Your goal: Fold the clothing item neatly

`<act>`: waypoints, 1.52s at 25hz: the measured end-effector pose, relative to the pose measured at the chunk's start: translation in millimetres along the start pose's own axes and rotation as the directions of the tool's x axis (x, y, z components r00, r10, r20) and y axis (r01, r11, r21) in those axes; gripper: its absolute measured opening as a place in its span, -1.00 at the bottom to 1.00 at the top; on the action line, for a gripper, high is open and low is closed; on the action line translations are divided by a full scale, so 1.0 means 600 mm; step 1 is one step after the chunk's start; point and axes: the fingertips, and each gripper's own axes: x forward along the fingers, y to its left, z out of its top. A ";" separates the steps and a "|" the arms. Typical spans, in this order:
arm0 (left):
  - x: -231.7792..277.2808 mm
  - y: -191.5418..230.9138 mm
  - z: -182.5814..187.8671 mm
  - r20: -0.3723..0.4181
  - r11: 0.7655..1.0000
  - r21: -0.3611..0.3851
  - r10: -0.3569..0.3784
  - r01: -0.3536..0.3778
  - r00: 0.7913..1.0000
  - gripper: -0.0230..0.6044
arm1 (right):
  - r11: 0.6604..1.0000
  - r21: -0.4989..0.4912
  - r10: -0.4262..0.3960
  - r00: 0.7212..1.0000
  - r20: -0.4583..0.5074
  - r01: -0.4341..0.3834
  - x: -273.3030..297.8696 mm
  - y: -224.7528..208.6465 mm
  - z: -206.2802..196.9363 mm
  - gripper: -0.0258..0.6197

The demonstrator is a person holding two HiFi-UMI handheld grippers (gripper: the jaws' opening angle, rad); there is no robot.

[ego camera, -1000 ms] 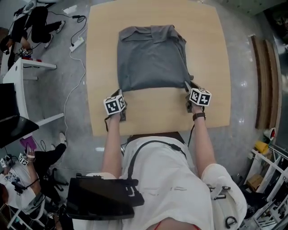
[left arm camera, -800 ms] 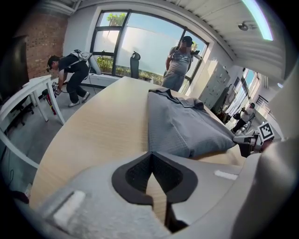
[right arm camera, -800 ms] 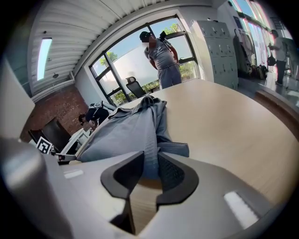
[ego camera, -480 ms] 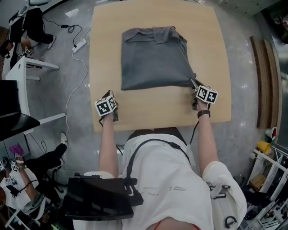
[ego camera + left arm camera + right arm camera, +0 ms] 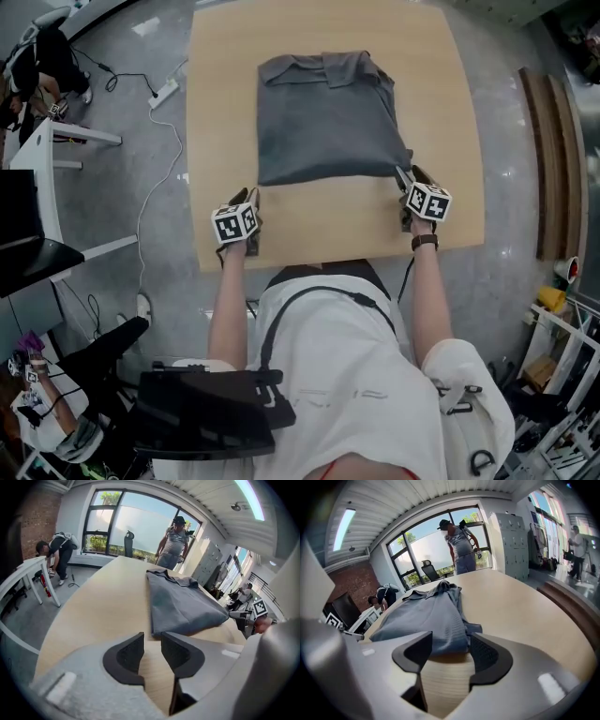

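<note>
Underneath everything, a grey floor (image 5: 506, 56) surrounds a pale wooden bench (image 5: 220, 112) with rounded corners. A person in white clothing (image 5: 347, 375) stands at the near edge of the bench, both forearms reaching out over it. A white desk (image 5: 56, 141) stands on the floor off to the left, with a power strip (image 5: 161, 91) and its cable lying between it and the bench.

On the far half of the bench lies the grey collared shirt (image 5: 328, 117), folded into a neat rectangle. Its collar points away from the person and its near edge runs straight across the wood. The near right corner bunches slightly and sticks out past the fold.

The left claw (image 5: 151, 641) hovers just before the near left corner of the shirt. Its jaws have just been opening and now stand a little apart, released, with only bare wood between them; the cloth lies just ahead of the tips.

The right claw (image 5: 451, 641) sits at the near right corner. Its jaws have also just been opening and stand wide. The edge of the shirt reaches in between their tips, but neither pad presses on it, so the cloth rests loose on the bench.

Each claw carries a cube with square black and white markers (image 5: 235, 224), one at either side of the shirt's near edge.
</note>
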 end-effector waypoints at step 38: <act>-0.073 -0.071 -0.244 -0.196 0.948 0.306 -0.025 0.085 0.980 -0.91 | 0.990 0.096 -0.099 0.992 -0.079 0.106 -0.150 0.065 -0.301 -0.78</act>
